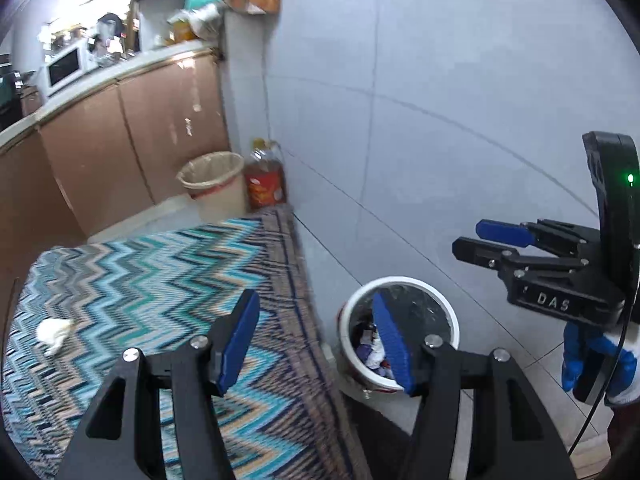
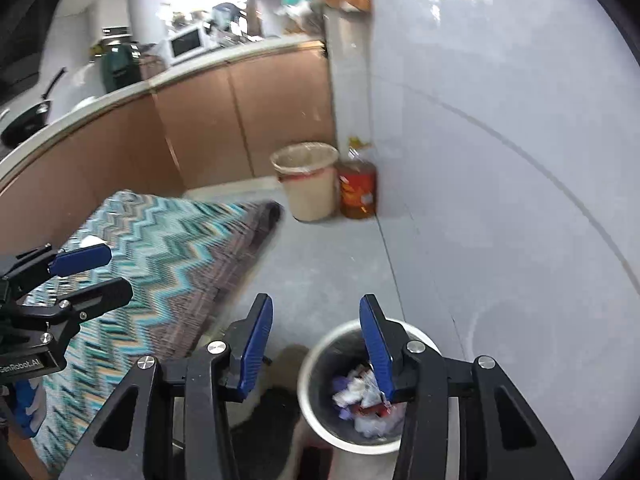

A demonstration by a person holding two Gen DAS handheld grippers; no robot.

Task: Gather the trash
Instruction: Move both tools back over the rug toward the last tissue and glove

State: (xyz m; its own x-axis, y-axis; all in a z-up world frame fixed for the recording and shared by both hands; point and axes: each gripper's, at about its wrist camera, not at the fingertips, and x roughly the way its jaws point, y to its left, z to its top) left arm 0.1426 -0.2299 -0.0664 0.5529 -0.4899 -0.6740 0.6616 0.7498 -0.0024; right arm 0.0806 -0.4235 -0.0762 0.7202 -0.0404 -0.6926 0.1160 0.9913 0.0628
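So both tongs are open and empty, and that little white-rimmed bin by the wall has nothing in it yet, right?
Not quite. The left tongs and right tongs are indeed open and empty, but the white-rimmed bin is not empty: the right wrist view shows crumpled paper and wrappers already lying inside it.

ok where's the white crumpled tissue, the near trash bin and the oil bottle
white crumpled tissue (image 1: 54,332): left wrist view, middle of the wad lying on the zigzag cloth
near trash bin (image 2: 316,424): right wrist view, left part of its white rim
oil bottle (image 2: 357,188): right wrist view, red label
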